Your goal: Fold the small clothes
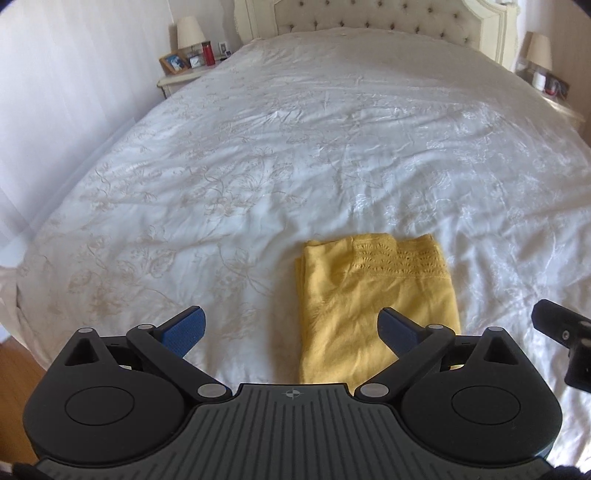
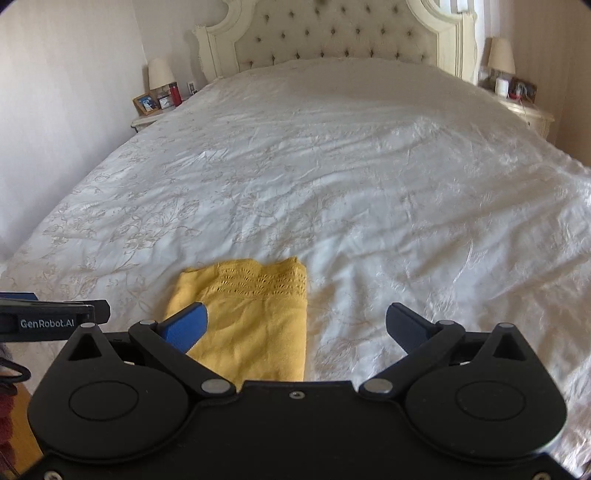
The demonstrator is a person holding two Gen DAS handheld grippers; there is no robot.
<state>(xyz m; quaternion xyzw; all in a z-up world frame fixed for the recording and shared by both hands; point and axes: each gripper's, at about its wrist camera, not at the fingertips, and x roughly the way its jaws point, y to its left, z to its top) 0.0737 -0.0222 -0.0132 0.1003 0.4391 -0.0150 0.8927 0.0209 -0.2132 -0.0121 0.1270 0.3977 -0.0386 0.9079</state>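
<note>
While both grippers hang above the near end of the bed, the folded mustard-yellow knit garment (image 1: 376,306) lies flat on the white embroidered bedspread (image 1: 258,166), close to the foot edge. It forms a neat upright rectangle, with a band of openwork eyelet stitching across its far end and stacked layers showing along its left side.

The left gripper (image 1: 291,328) has its blue-padded fingers (image 1: 184,328) spread wide and holds nothing; its right pad sits over the lower right part of the garment in that view, though I cannot tell whether it touches the cloth. The right gripper (image 2: 295,325) is likewise spread and empty, its left blue pad (image 2: 186,326) over the garment's lower left part, its right finger over bare bedspread. Each gripper shows at the edge of the other's view, so the two are side by side with the garment between and ahead of them.

At the far end stands a cream tufted headboard (image 2: 332,33). A bedside table on the left (image 1: 177,75) carries a lamp with a pale shade (image 1: 190,33), a framed picture (image 1: 173,62) and a red bottle (image 1: 208,53); another lamp (image 2: 500,55) stands on the right-hand table.
</note>
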